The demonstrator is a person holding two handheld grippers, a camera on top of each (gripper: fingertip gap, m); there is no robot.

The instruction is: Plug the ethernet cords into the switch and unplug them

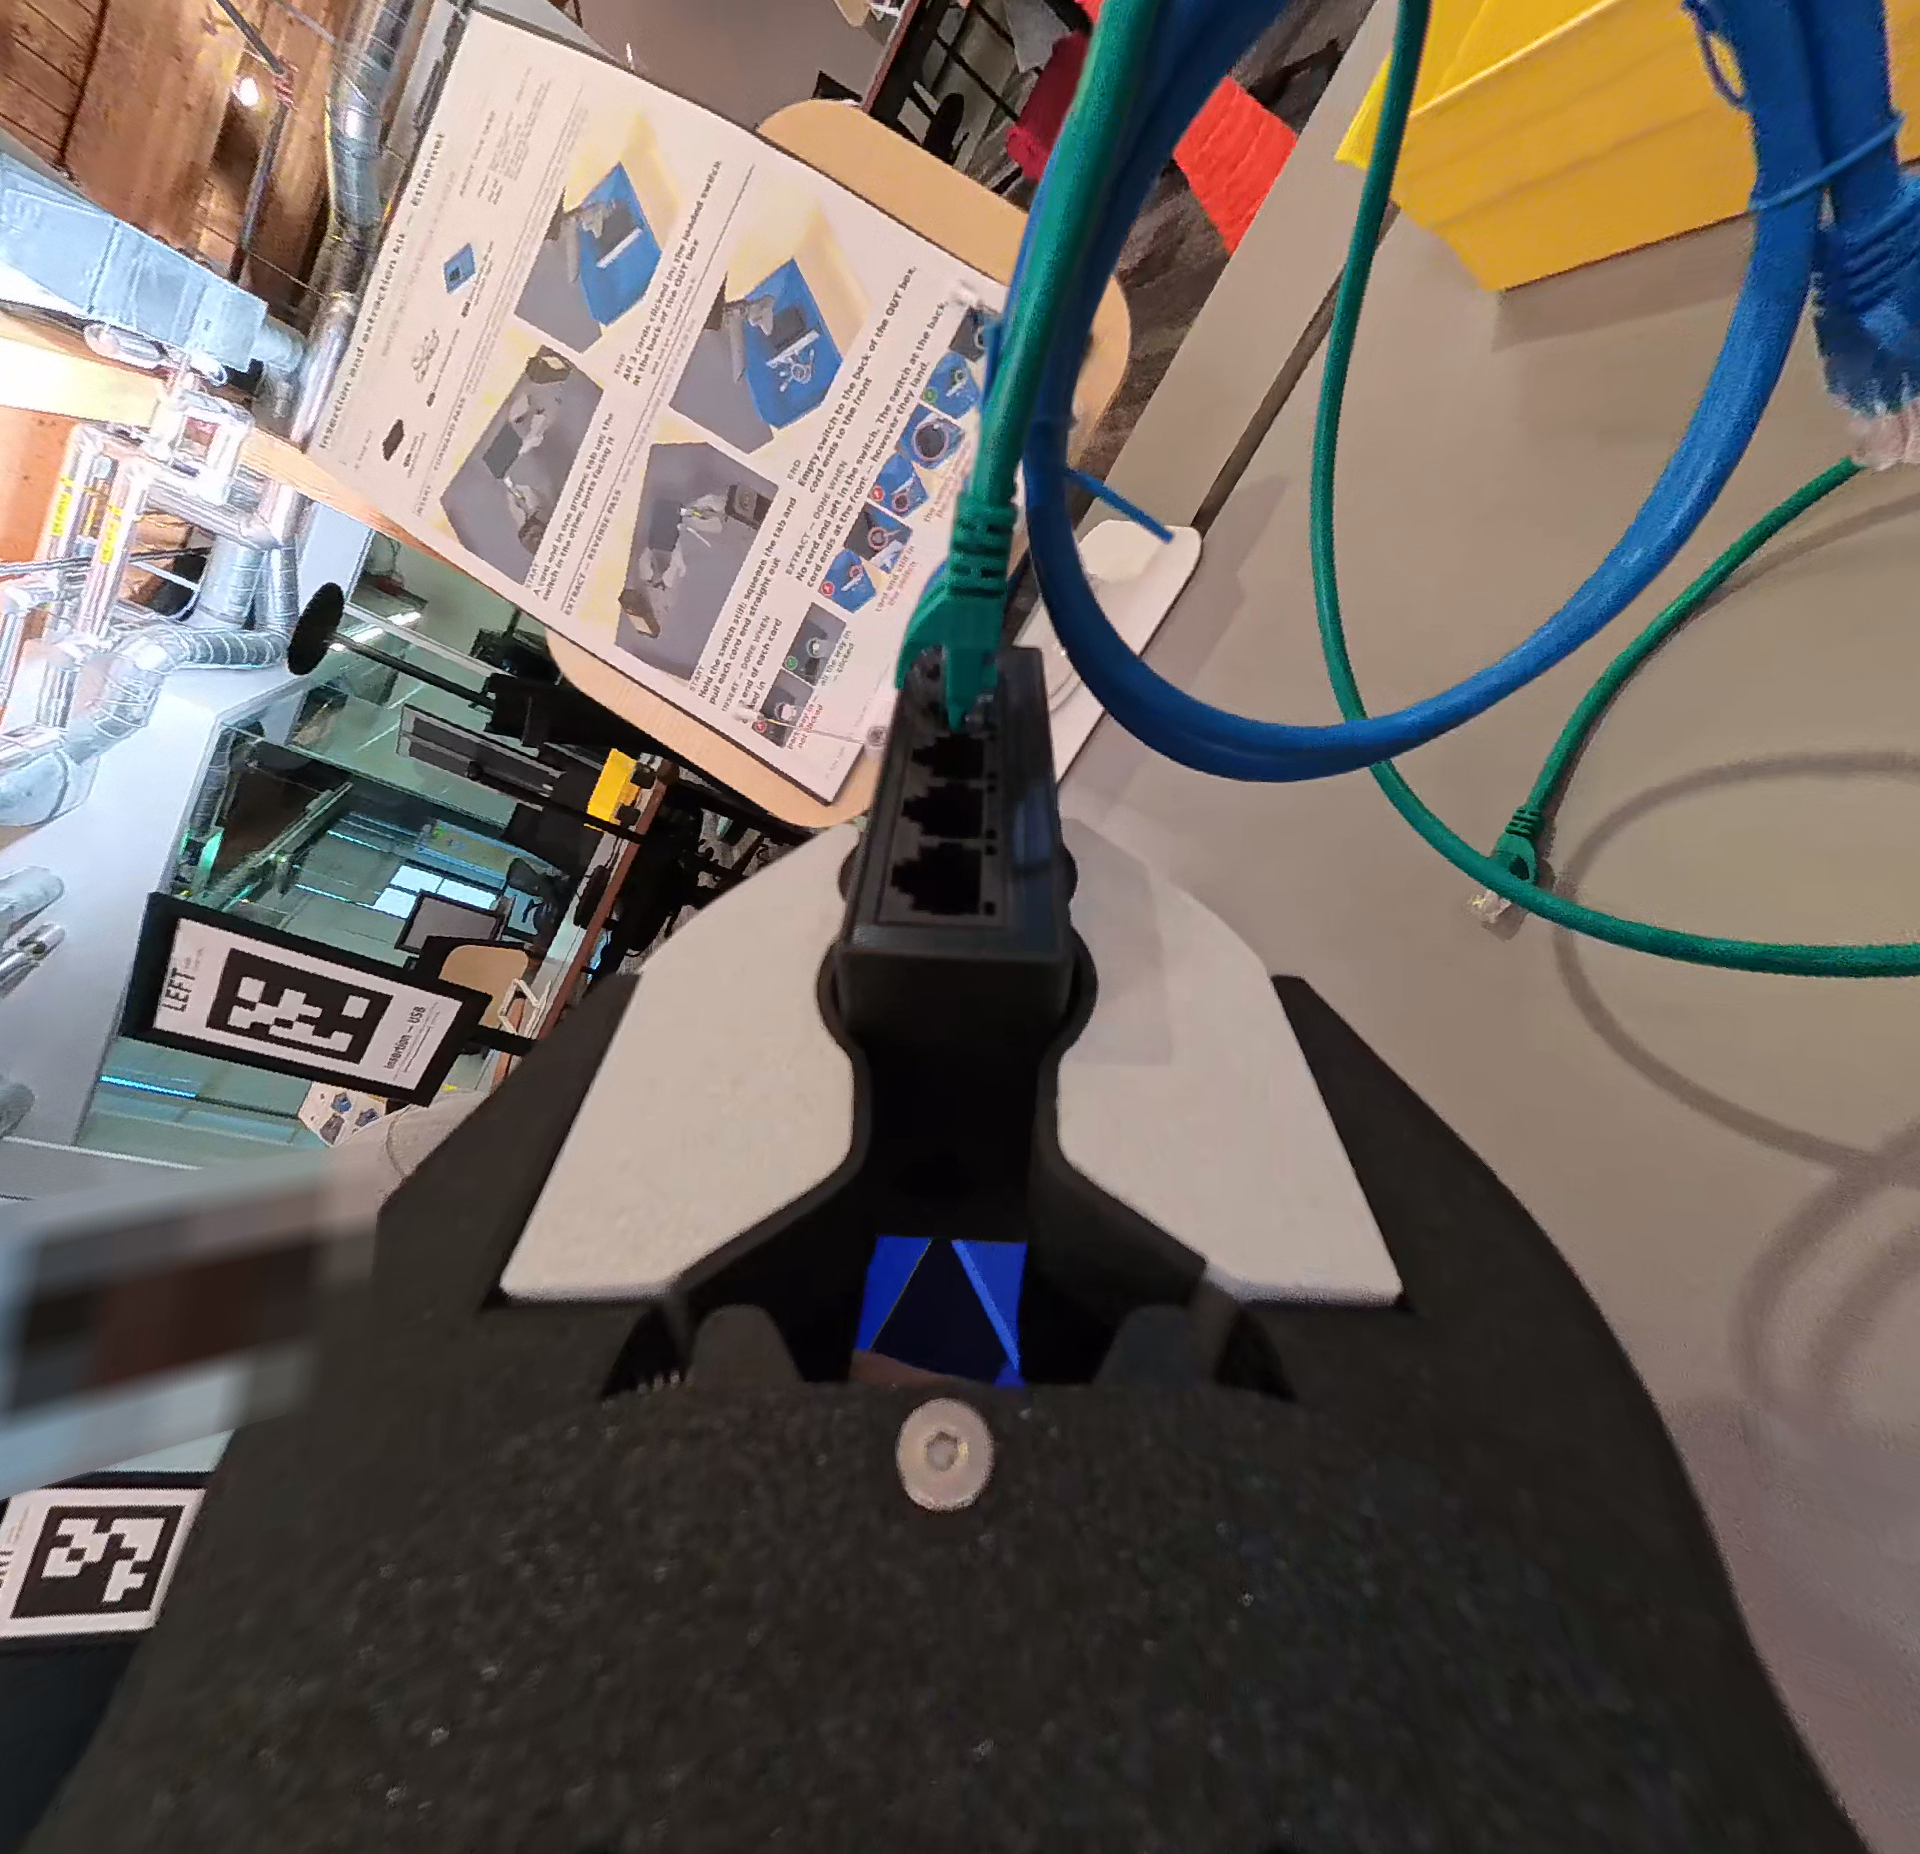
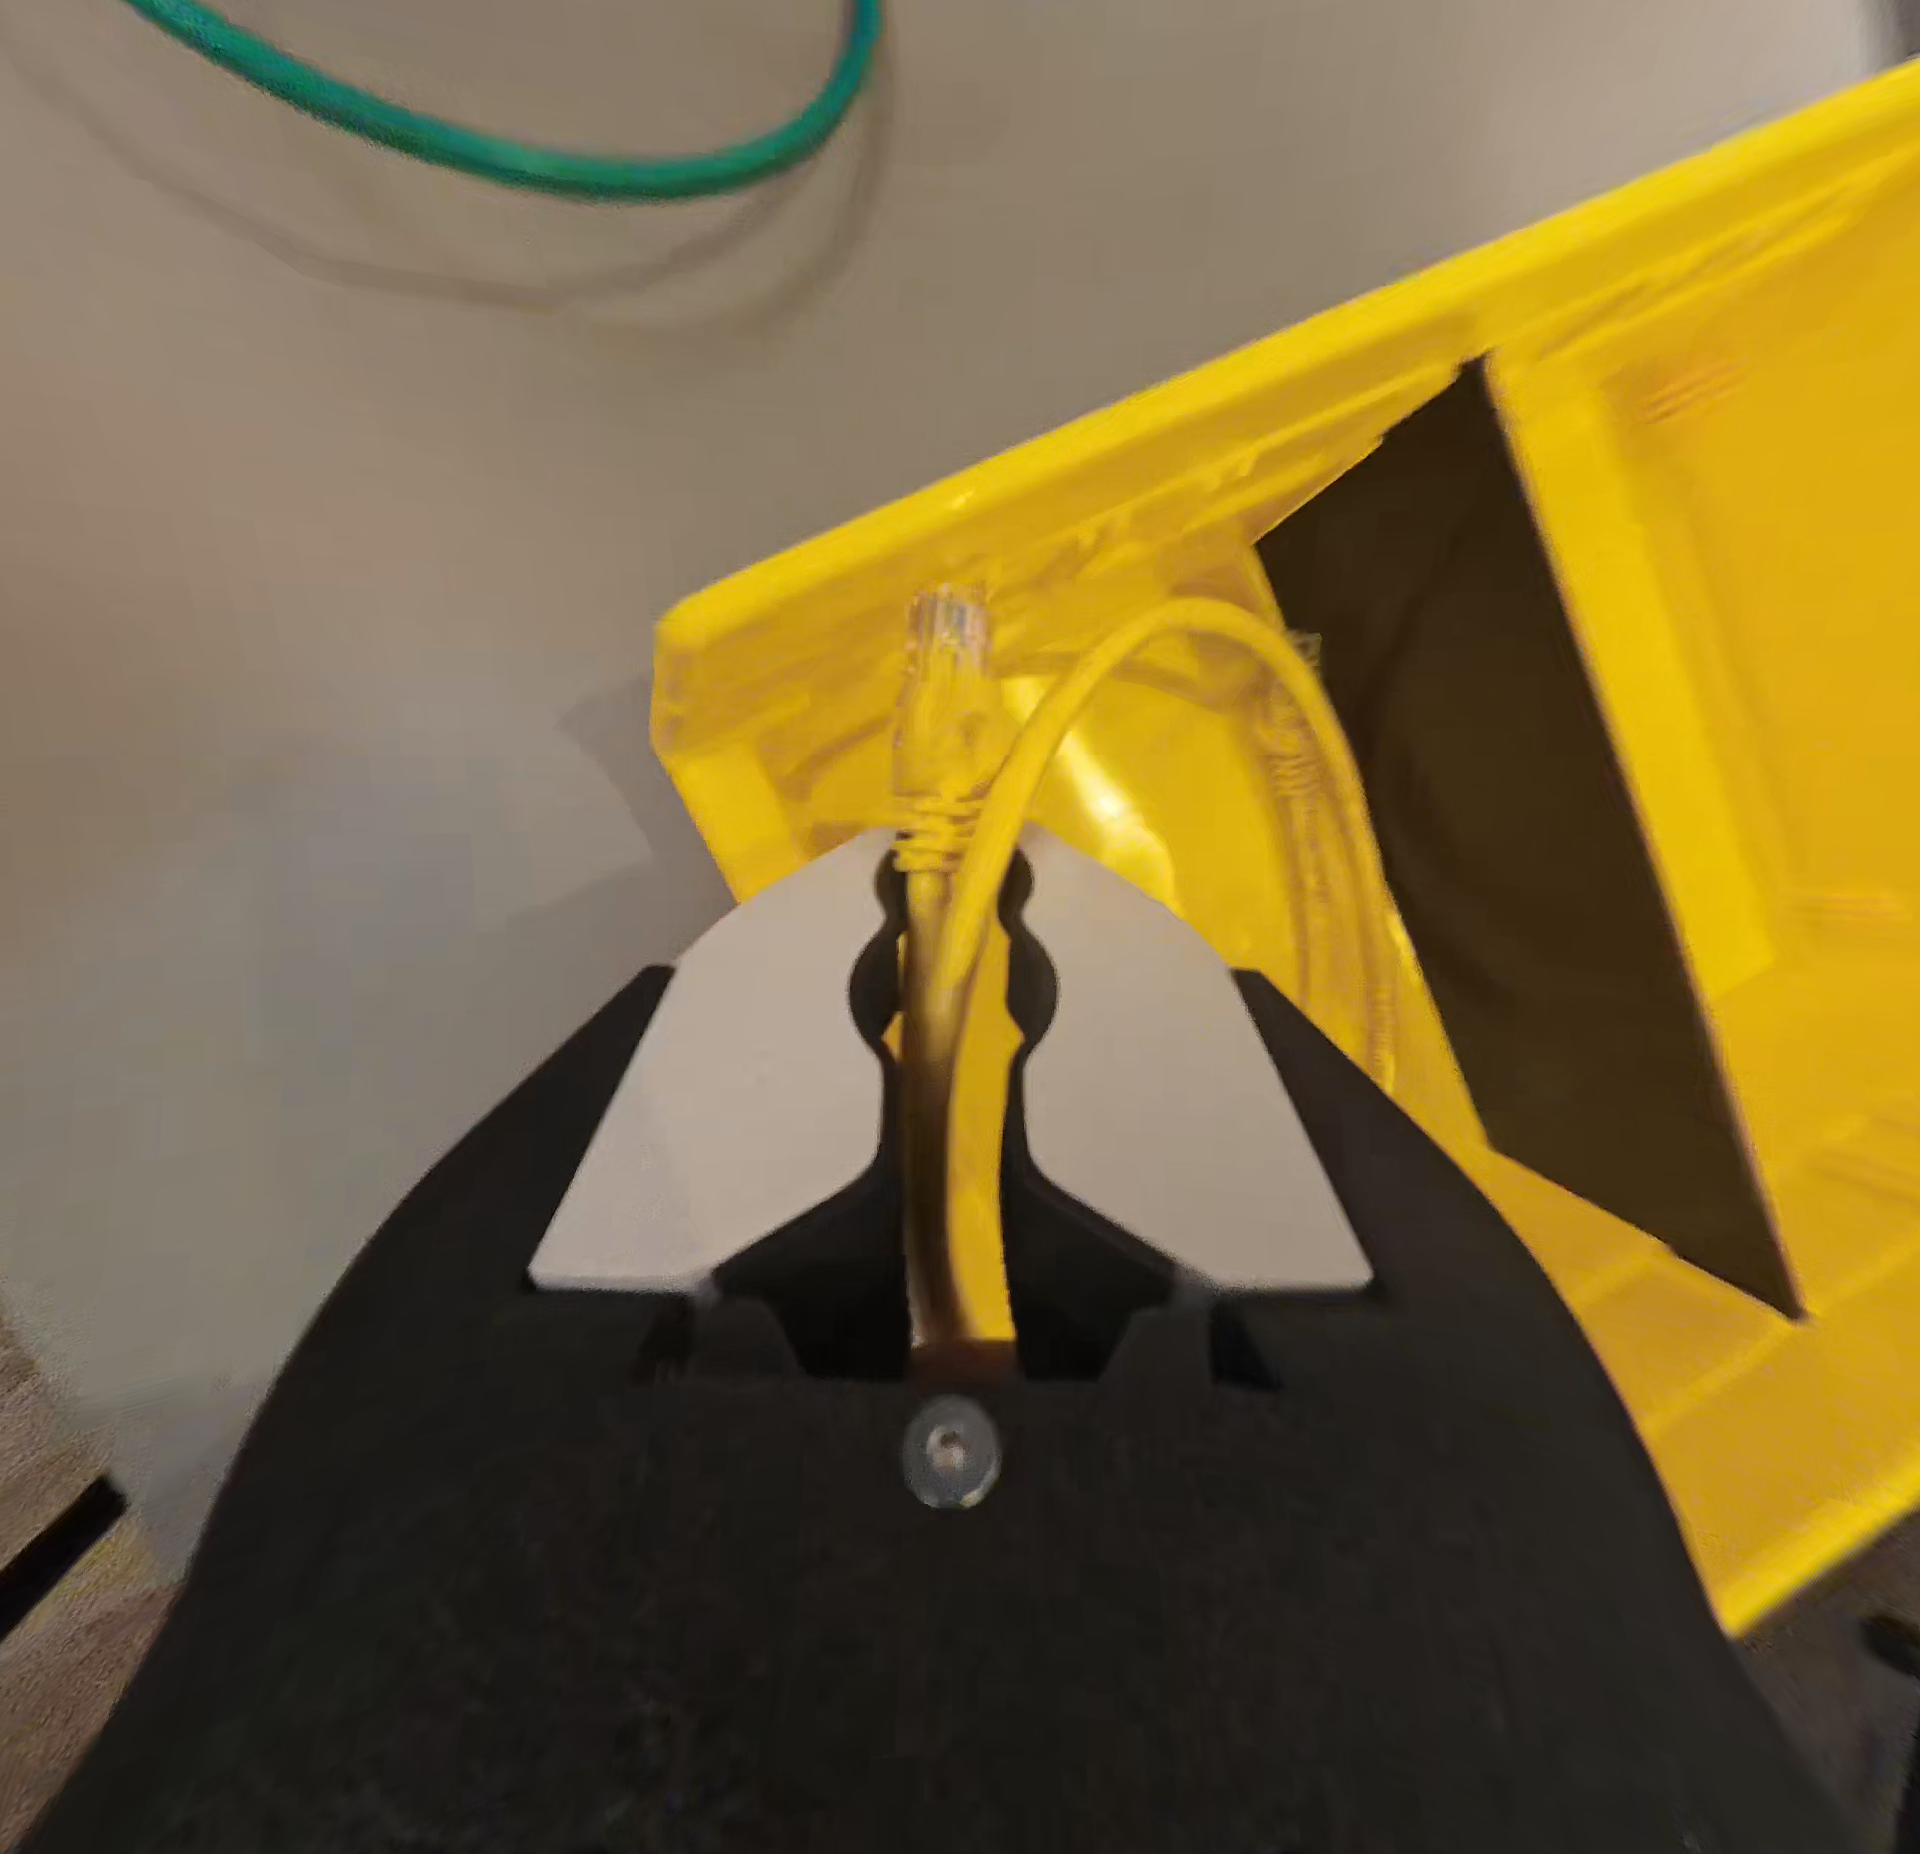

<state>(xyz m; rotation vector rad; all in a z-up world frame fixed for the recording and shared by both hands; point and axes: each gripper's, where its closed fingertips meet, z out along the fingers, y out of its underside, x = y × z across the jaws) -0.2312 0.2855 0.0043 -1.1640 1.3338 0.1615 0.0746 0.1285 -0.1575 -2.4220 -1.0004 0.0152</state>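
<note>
The black switch [image 1: 961, 848] is clamped between the closed fingers of the left gripper [image 1: 958, 957] and is held above the grey table [image 1: 1558, 1129], with its row of ports turned toward the camera. A green cord [image 1: 971, 568] is seated in the port farthest from the gripper; three nearer ports are seen unoccupied. A blue cord [image 1: 1351, 703] is looped just beyond the switch, its free plug hanging at upper right. A yellow cord [image 2: 940, 973] is pinched by the right gripper [image 2: 951, 900], its clear plug [image 2: 943, 651] pointing forward over the rim of the yellow bin [image 2: 1662, 661].
</note>
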